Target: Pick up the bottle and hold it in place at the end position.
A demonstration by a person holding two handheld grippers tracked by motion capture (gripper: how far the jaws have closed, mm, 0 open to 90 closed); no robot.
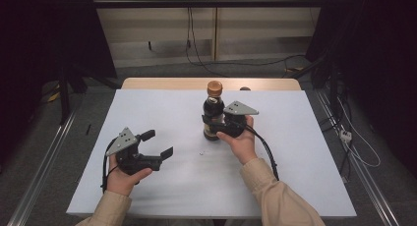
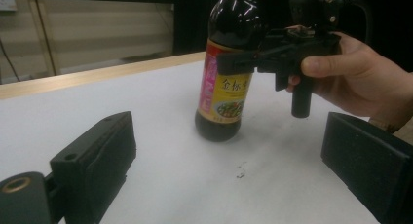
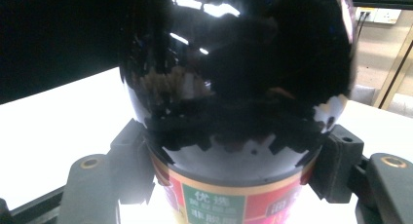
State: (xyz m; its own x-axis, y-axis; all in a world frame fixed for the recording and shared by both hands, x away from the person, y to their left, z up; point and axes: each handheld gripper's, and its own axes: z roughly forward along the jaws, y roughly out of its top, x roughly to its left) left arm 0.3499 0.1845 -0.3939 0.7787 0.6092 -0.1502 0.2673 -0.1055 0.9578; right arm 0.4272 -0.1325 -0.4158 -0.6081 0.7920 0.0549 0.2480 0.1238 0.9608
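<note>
A person sits at a white worktop (image 1: 162,113) holding a gripper in each hand. A dark sauce bottle (image 1: 214,113) with a brown cap (image 1: 214,88) stands upright near the middle of the worktop, toward its far edge.

The right gripper (image 1: 216,124) has its fingers closed on the bottle's body, one on each side, just at the top edge of the label (image 2: 225,92). In the right gripper view the glossy dark glass bulges between the two fingers (image 3: 134,160), which press against it.

The left gripper (image 1: 156,143) rests well apart from the bottle, to its left and nearer the person. Its fingers are spread wide and hold nothing. In the left gripper view they frame the bottle from a distance.

The step in hand looks like securing the bottle for a lift or for opening the cap. To do it well, the grip should stay square across the round body, since smooth glass may slip or twist. Any lift should go straight up, keeping the bottle upright. If the cap is next, the left gripper needs to approach from above and centre on it.
</note>
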